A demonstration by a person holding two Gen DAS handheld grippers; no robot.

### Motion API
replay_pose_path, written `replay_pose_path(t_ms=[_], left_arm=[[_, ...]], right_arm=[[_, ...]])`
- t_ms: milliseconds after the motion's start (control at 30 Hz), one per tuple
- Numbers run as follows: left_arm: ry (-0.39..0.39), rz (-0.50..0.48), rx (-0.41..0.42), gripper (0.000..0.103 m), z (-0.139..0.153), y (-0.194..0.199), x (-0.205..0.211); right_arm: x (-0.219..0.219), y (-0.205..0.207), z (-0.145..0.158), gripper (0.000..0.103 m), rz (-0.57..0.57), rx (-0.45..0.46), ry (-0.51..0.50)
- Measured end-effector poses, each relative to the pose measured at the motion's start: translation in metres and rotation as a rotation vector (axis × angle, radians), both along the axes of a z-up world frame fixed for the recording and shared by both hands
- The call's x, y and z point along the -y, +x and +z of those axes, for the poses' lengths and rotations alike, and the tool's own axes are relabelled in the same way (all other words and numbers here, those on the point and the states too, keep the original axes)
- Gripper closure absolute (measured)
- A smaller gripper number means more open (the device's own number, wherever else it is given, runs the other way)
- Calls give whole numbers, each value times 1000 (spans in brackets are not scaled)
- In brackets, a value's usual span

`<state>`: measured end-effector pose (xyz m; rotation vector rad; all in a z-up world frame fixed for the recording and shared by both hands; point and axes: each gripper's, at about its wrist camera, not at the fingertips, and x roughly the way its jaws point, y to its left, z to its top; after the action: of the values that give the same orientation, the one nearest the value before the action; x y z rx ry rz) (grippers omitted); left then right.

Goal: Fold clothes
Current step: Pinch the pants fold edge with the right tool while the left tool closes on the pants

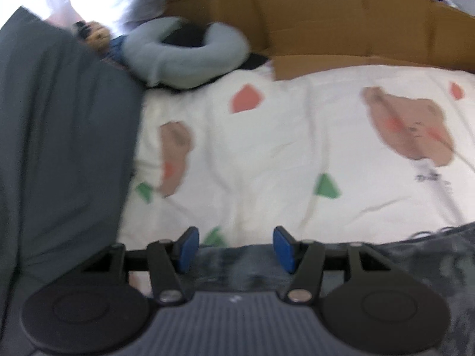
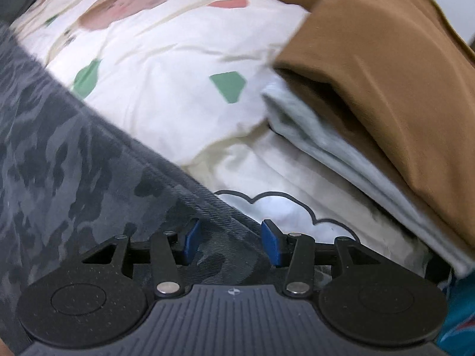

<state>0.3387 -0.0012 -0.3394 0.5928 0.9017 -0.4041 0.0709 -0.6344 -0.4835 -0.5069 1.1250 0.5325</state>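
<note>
Right under my right gripper (image 2: 230, 243), parted and empty, lies the camouflage garment (image 2: 74, 160) on the bed (image 2: 166, 68). My left gripper (image 1: 234, 246) also stands open above its hem. Between folds, I judge; next, regrip an edge.

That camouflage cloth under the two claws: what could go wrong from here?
Both grippers stand open over the camouflage garment, so nothing holds it.

1. The right gripper sits at the garment's edge, over the bedspread; closing there might pinch the bedspread too.
2. The folded stack is close by, brown garment on pale grey garment; a sweep could topple it.
3. The left gripper view is blurred, so aim may suffer.
</note>
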Motion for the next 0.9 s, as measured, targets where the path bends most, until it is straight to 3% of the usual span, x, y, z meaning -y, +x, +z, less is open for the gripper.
replay_pose_path(t_ms=[100, 133, 167, 267, 900], left_arm=[[-17, -42, -31, 45, -5, -9, 20], [-21, -55, -41, 45, -7, -12, 27], [-19, -74, -48, 45, -10, -16, 34], [-4, -144, -63, 45, -20, -30, 54], [44, -633, -182, 46, -90, -113, 175]], right_arm=[[-5, -2, -3, 59, 47, -4, -23], [-7, -2, -3, 76, 58, -5, -29], [-8, -3, -3, 85, 67, -5, -36], [-9, -7, -3, 96, 94, 7, -47], [-20, -8, -2, 101, 133, 45, -106]])
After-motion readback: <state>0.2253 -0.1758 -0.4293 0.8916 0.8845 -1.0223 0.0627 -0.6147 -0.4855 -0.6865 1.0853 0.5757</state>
